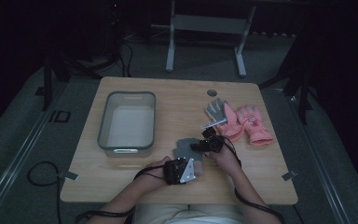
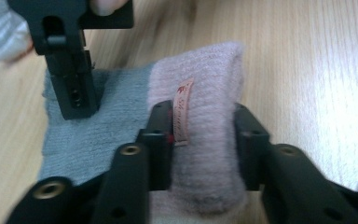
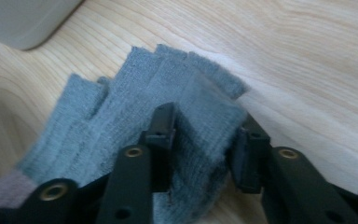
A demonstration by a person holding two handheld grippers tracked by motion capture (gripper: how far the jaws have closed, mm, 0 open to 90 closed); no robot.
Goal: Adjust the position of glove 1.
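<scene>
A grey knit glove [image 1: 182, 147] with a pale pink cuff lies on the wooden table [image 1: 177, 98] in front of the person. My left gripper [image 2: 204, 121] has its jaws on either side of the pink cuff [image 2: 209, 93], beside a small sewn label [image 2: 182, 109], and the pads press into the knit. My right gripper [image 3: 207, 126] pinches a raised fold of the glove's grey finger end [image 3: 168, 79]. In the left gripper view the right gripper's jaw [image 2: 72, 88] stands on the grey part. In the high view the left gripper [image 1: 192, 161] and the right gripper [image 1: 195, 146] meet at the glove.
A grey plastic bin [image 1: 103, 126] stands at the table's left; its corner [image 3: 23, 23] also appears in the right gripper view. To the right lie a grey-and-white glove [image 1: 216, 111] and pink gloves [image 1: 254, 126]. A round hole [image 1: 211, 92] is in the tabletop at the back.
</scene>
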